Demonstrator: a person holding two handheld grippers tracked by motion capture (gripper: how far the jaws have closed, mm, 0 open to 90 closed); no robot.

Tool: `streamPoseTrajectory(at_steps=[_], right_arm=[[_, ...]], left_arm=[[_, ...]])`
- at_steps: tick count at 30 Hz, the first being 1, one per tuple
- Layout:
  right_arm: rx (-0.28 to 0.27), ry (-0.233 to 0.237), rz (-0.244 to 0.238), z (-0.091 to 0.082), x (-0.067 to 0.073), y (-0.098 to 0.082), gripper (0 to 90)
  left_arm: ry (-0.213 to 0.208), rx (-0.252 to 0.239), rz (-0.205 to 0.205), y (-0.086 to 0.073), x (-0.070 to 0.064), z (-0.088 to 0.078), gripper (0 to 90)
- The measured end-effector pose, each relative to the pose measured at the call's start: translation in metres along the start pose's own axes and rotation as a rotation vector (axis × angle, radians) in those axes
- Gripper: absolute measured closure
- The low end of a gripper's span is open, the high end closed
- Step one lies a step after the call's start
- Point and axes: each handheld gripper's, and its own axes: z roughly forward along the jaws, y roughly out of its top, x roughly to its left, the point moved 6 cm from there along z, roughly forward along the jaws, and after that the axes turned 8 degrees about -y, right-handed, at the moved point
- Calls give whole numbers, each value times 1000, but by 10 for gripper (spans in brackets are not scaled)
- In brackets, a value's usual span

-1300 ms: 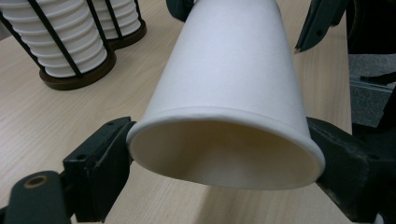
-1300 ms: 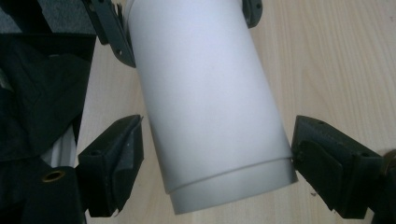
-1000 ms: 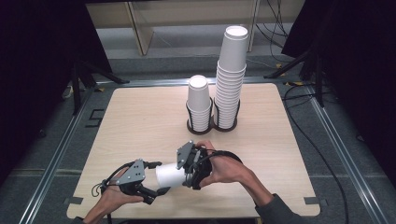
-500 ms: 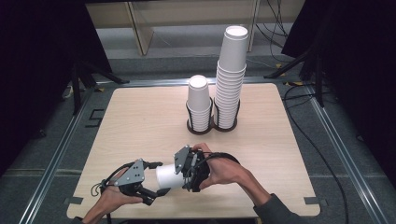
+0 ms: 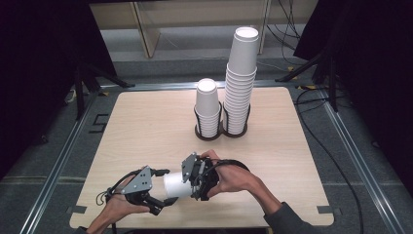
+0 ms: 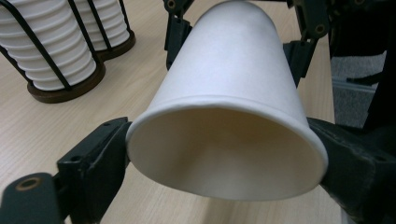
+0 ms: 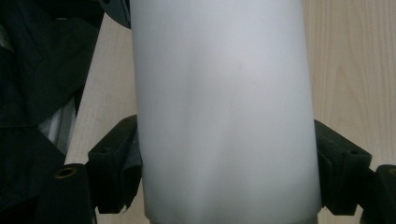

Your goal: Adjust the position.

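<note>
A white paper cup lies on its side just above the table, held between my two grippers. My left gripper is at its open mouth. In the left gripper view the rim of the cup faces the camera, and the left gripper has just been opening its jaws, which still touch the rim on both sides. My right gripper is shut on the narrow base end. The right gripper view shows the cup clamped at both flanks by the right gripper.
At the back middle of the wooden table a black wire holder carries a short stack of cups and a tall stack. The left gripper view shows the stacks at upper left. The table's front edge is close under both hands.
The left gripper's jaws stand a little wider around the cup's rim. Both hands and the cup have kept their place.
</note>
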Motion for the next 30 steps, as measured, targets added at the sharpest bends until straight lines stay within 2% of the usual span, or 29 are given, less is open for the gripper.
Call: streamPoseTrajectory(at_steps=[1,2,3,5,7,9,11,13,15,17,18,20,21,23,25,27,30], right_arm=[[-4,-2,0,-1,0,0,228],[3,2,26,-3,1,-1,228],[-20,7,7,-2,-1,0,228],[-28,-6,8,-3,-3,-1,229],[-20,-5,56,-6,-2,-4,230],[-53,-5,51,-7,-7,-6,230],[-83,-2,78,-10,-10,-9,230],[-100,-3,107,-14,-14,-12,230],[-121,-1,146,-17,-18,-15,230],[-141,-8,198,-20,-21,-19,230],[-160,-6,210,-22,-22,-19,230],[-193,-2,220,-24,-25,-20,230],[-215,-6,196,-24,-28,-20,230],[-239,6,236,-27,-28,-20,229],[-276,8,226,-28,-29,-18,229],[-289,14,226,-29,-29,-17,229],[-323,32,222,-29,-27,-14,230]], left_arm=[[-4,-19,-6,1,1,0,87],[1,-27,-8,1,2,-2,79],[1,-57,-21,2,2,-2,72],[5,-92,-33,2,5,-4,71],[2,-128,-36,4,7,-9,105],[14,-168,-39,7,9,-13,137],[25,-211,-47,9,11,-17,143],[37,-250,-61,11,14,-20,143],[44,-278,-95,12,16,-23,143],[57,-291,-122,11,19,-25,142],[62,-294,-131,11,21,-25,142],[71,-306,-141,11,22,-24,143],[64,-321,-145,11,22,-23,143],[49,-353,-151,13,21,-22,138],[46,-347,-149,13,20,-21,140],[35,-357,-153,14,18,-20,142],[40,-330,-148,14,16,-20,142]])
